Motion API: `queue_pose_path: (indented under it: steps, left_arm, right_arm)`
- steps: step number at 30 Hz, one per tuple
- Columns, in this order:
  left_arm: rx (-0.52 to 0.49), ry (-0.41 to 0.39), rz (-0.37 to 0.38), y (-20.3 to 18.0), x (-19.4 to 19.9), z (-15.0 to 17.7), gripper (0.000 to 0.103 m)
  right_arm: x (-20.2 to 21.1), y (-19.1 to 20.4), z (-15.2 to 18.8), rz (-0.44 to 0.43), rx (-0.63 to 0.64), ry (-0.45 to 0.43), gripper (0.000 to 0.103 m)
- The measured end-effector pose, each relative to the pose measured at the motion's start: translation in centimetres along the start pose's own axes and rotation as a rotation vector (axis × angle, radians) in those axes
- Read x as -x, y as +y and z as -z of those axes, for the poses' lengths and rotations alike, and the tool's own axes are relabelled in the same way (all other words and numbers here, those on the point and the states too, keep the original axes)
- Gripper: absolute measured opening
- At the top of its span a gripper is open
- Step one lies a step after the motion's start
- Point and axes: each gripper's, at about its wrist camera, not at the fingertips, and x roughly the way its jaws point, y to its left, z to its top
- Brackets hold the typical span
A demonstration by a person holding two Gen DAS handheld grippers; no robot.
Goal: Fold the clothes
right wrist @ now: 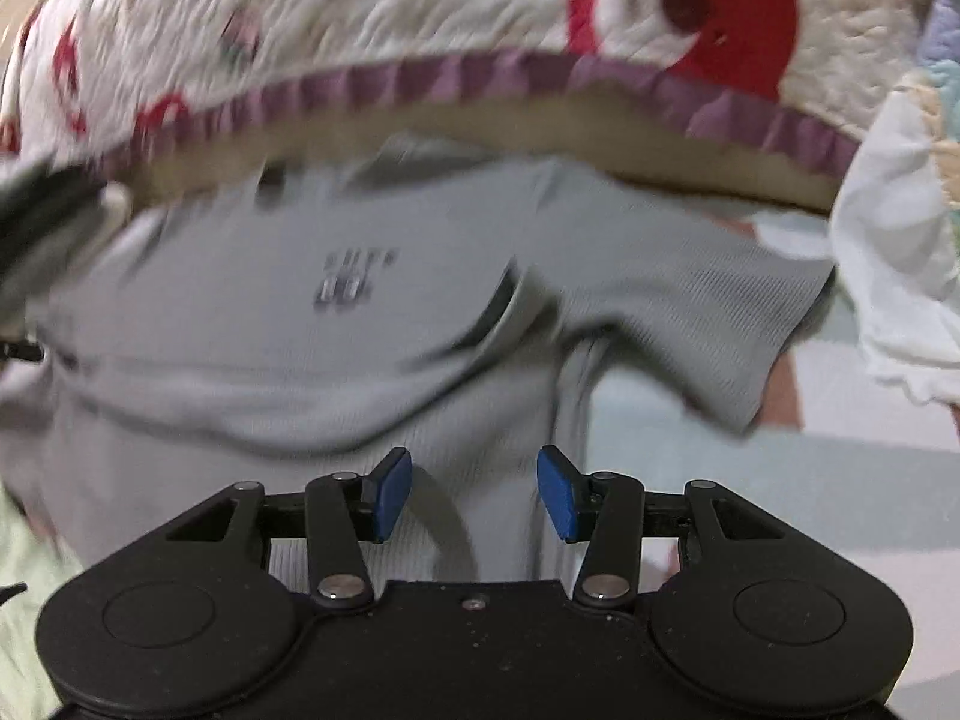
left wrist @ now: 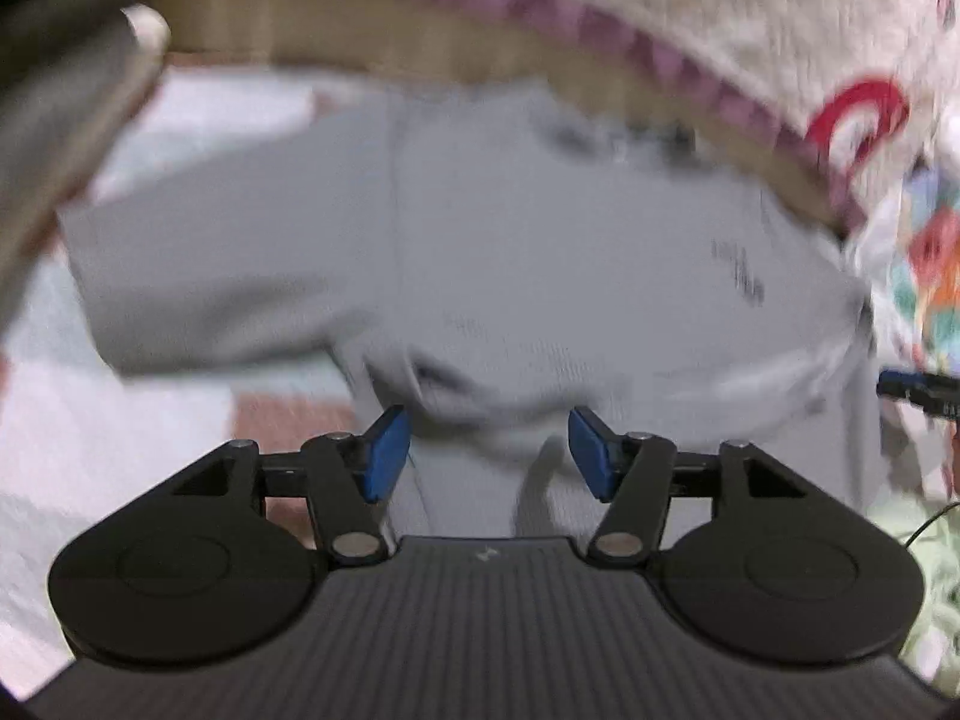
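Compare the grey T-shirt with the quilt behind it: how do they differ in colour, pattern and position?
The grey T-shirt is plain apart from a small dark print; the quilt is cream with red figures and a purple border. The T-shirt lies spread out close to the open grippers; the quilt lies beyond it, at the far edge. The T-shirt's fabric looks finely ribbed, the quilt's puckered and stitched. Both are blurred in these views.

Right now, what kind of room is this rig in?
Probably a bedroom: a grey T-shirt lies spread on pale patchwork bedding, beside a quilted blanket with red cartoon prints and purple trim.
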Motion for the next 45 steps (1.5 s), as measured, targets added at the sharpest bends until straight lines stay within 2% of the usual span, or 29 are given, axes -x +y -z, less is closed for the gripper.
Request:
queue_pose_path:
  steps: [3,5,6,9,12,14,15,16,17,18,20,23,24,27,30,31,33,35,38,39,41,43,45]
  left_arm:
    - [-0.180,0.025,-0.074,-2.5,-1.5,0.8,0.061]
    - [-0.256,0.019,-0.125,-3.6,-2.4,1.0,0.062]
    - [-0.287,0.014,-0.150,-4.0,-2.8,1.1,0.066]
    - [-0.309,-0.022,-0.201,-4.3,-3.5,0.8,0.078]
    - [-0.330,-0.078,-0.271,-3.9,-3.6,0.3,0.079]
    - [-0.297,-0.101,-0.260,-3.1,-3.8,0.0,0.077]
    - [-0.279,-0.110,-0.235,-2.7,-3.8,-0.1,0.061]
    - [-0.262,-0.110,-0.194,-2.3,-3.8,-0.2,0.050]
    - [-0.250,-0.105,-0.172,-2.3,-3.6,-0.5,0.017]
    - [-0.239,-0.100,-0.164,-2.4,-3.3,-0.8,0.005]
    - [-0.223,-0.134,-0.177,-2.5,-2.3,-1.2,0.004]
    - [-0.135,-0.236,-0.216,-1.3,-0.2,-2.2,0.004]
    - [-0.088,-0.241,-0.219,-0.5,0.0,-2.3,0.004]
    - [0.030,-0.202,-0.213,1.5,-0.8,-2.0,0.008]
    - [0.014,-0.167,-0.243,1.8,-2.1,-0.9,0.017]
    - [0.009,-0.167,-0.245,1.6,-1.8,-0.9,0.023]
    - [0.016,-0.172,-0.242,1.5,-1.1,-0.9,0.048]
    - [0.052,-0.155,-0.209,2.0,-0.3,-0.3,0.049]
    - [0.143,-0.064,-0.156,3.2,0.8,1.0,0.049]
    - [0.171,-0.035,-0.132,3.6,1.2,1.8,0.049]
    - [0.220,0.025,-0.090,4.4,2.0,3.5,0.049]
    - [0.229,0.076,-0.074,4.3,2.4,5.4,0.050]
    - [0.211,0.094,-0.048,3.8,2.8,6.4,0.051]
  right_arm:
    - [-0.2,1.5,0.6,0.045,0.043,-0.003,0.052]
    - [0.0,2.5,0.4,0.050,0.059,-0.015,0.052]
    - [0.0,2.9,0.2,0.047,0.068,-0.018,0.052]
    - [-0.5,3.6,-0.3,0.026,0.084,-0.007,0.052]
    - [-1.6,2.9,-0.9,0.019,0.041,0.000,0.053]
    - [-2.7,1.9,-0.9,0.024,-0.010,0.016,0.054]
    - [-3.2,1.4,-0.7,0.033,-0.033,0.016,0.054]
    - [-3.3,1.1,-0.5,0.031,-0.049,-0.006,0.054]
    - [-3.3,0.9,-0.3,0.023,-0.069,-0.020,0.055]
    - [-3.3,0.7,-0.2,0.016,-0.089,-0.035,0.055]
    - [-3.2,0.6,0.1,0.013,-0.100,-0.053,0.055]
    - [-3.2,1.1,0.3,0.031,-0.055,-0.057,0.055]
    - [-3.1,1.3,0.3,0.041,-0.038,-0.054,0.055]
    - [-3.2,1.7,0.1,0.071,-0.008,-0.048,0.055]
    - [-3.0,1.9,0.2,0.096,0.009,-0.050,0.054]
    - [-2.9,1.9,0.2,0.107,0.008,-0.047,0.054]
    - [-2.7,1.9,0.2,0.129,0.006,-0.042,0.054]
    - [-2.4,1.9,0.2,0.161,0.004,-0.031,0.054]
    - [-0.6,1.6,0.4,0.269,-0.019,0.006,0.056]
    - [0.6,1.1,0.7,0.262,-0.065,0.003,0.056]
    - [3.2,-0.3,1.6,0.187,-0.212,-0.003,0.056]
    - [5.1,-1.6,2.9,0.126,-0.391,-0.001,0.056]
    - [5.7,-2.8,4.4,0.055,-0.570,0.015,0.057]
